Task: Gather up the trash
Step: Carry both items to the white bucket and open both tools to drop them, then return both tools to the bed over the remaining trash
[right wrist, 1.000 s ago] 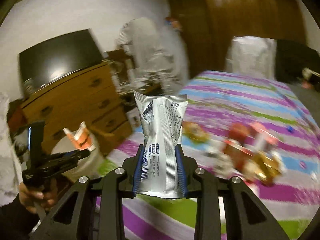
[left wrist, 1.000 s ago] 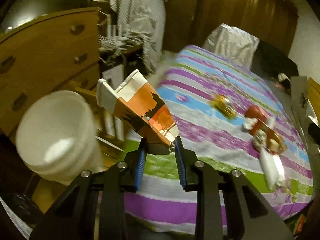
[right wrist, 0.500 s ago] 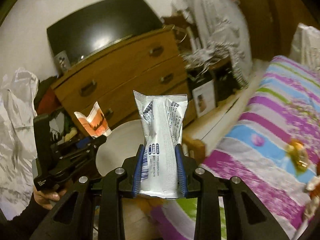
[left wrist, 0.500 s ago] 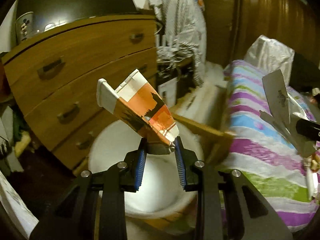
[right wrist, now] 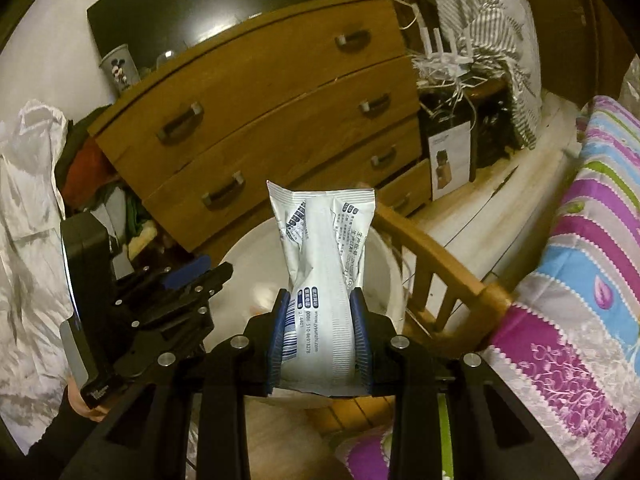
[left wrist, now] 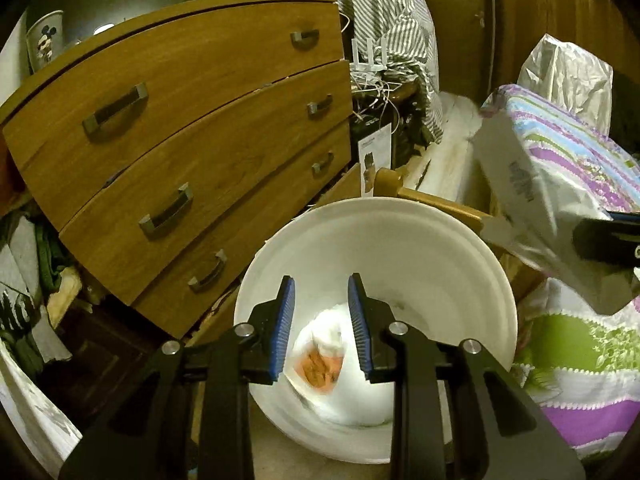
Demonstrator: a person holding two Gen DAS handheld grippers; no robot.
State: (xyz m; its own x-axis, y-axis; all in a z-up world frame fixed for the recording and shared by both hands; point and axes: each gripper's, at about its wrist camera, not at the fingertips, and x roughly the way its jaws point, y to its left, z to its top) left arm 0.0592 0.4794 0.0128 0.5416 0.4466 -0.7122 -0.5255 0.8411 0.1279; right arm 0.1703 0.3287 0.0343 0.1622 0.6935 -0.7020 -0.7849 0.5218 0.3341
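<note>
Below both my grippers stands the white bucket, mouth up, on the floor between the wooden dresser and the edge of the bed with its striped cover. Its round opening lies straight ahead of and under my left gripper, and just ahead of and slightly left of my right gripper; the left one is the nearer to its middle.

My left gripper has its blue-padded jaws apart with nothing between them. Seen through the gap, an orange-and-white wrapper is down inside the bucket near the bottom, blurred, so I cannot tell how it lies.

My right gripper is clamped on a white printed packet. Its long axis runs straight out along my fingers, lower end pinched between the pads, free end pointing forward and up toward the dresser, over the near part of the bucket's rim. From the left wrist view the packet comes in from the right, tilted, its far end reaching toward the rim.

I judge the drop turns on carrying the packet a little further left and forward, so its whole length hangs over the opening before I let go.
</note>
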